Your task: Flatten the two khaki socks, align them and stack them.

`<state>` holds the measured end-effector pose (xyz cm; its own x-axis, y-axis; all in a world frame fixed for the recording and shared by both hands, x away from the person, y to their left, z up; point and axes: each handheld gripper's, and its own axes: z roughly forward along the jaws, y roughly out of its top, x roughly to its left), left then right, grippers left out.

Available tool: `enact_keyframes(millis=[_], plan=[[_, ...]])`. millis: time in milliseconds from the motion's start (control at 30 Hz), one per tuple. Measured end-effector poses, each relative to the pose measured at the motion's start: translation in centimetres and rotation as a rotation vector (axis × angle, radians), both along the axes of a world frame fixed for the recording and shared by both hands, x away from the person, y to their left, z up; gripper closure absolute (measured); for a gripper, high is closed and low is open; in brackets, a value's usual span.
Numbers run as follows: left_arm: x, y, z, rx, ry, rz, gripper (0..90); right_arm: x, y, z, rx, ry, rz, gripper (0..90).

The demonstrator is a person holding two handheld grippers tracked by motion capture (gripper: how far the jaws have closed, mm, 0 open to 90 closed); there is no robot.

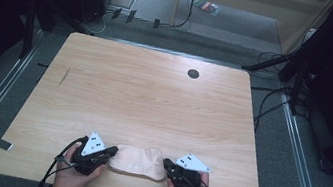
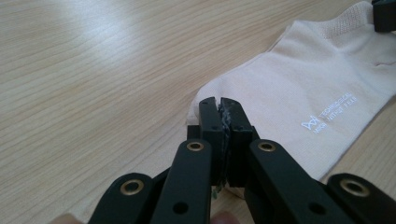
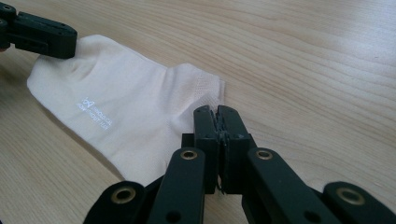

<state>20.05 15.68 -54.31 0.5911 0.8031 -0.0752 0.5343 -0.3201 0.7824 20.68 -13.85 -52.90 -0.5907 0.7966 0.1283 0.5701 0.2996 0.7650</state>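
Note:
A cream ankle sock (image 1: 138, 161) lies flat on the wooden table (image 1: 154, 96) near its front edge, with small white printed lettering on it. My left gripper (image 1: 114, 152) is shut, its tip resting at the sock's toe end (image 2: 219, 100). My right gripper (image 1: 165, 163) is shut too, its tip at the ribbed cuff end (image 3: 218, 109). In the right gripper view the sock (image 3: 126, 107) stretches away to the left gripper (image 3: 70, 42). The left gripper view shows the sock (image 2: 303, 93) reaching the right gripper (image 2: 385, 14). I see no fabric clearly pinched between either pair of jaws.
A dark round cable hole (image 1: 193, 73) sits at the table's back right. A short dark mark (image 1: 64, 76) is on the left side. Cables and stand legs (image 1: 280, 66) lie on the floor beyond the far edge.

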Motion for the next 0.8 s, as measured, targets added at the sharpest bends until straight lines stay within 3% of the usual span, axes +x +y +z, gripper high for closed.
enact_keyframes(millis=[233, 267, 333, 367, 400, 433, 467, 500, 533, 567, 733, 800], plan=[[-0.2, -0.1, 0.0, 0.004, -0.003, -0.002, 89.3, 0.0, 0.1, -0.1, -0.005, 0.000, 0.004, 87.1], [-0.2, -0.1, 0.0, 0.003, -0.007, 0.000, 88.8, 0.0, 0.1, -0.1, 0.003, -0.003, 0.007, 84.5], [-0.2, -0.1, 0.0, -0.002, -0.008, 0.002, 80.3, 0.0, 0.0, -0.1, 0.025, -0.008, 0.002, 66.9], [-0.1, -0.1, 0.0, -0.011, -0.003, 0.002, 80.3, 0.0, 0.0, -0.1, 0.025, -0.008, 0.002, 66.9], [-0.1, 0.0, 0.0, -0.021, 0.001, 0.009, 68.0, 0.1, 0.0, -0.1, 0.037, -0.006, 0.000, 52.2], [-0.1, 0.0, 0.0, -0.033, -0.003, 0.018, 68.0, 0.1, 0.0, -0.1, 0.037, -0.006, 0.000, 52.2], [0.1, 0.3, 0.2, -0.076, -0.002, 0.031, 57.5, 0.2, -0.1, -0.1, 0.050, -0.009, -0.012, 42.4], [0.1, 0.3, 0.2, -0.076, -0.002, 0.031, 51.8, 0.2, -0.1, -0.1, 0.050, -0.009, -0.012, 42.4], [0.2, 0.5, 0.3, -0.109, -0.003, 0.042, 51.8, 0.4, -0.2, -0.1, 0.068, -0.008, -0.009, 37.7], [0.3, 0.6, 0.4, -0.119, 0.001, 0.054, 37.0, 0.5, -0.5, 0.0, 0.096, 0.007, -0.021, 28.3], [0.8, 1.8, 0.8, -0.172, 0.014, 0.103, 15.8, 0.7, -1.1, 0.6, 0.123, -0.012, -0.042, 12.5], [0.9, 2.2, 0.8, -0.183, 0.010, 0.080, 11.9, 0.9, -1.5, 0.8, 0.138, -0.026, -0.055, 12.5]])
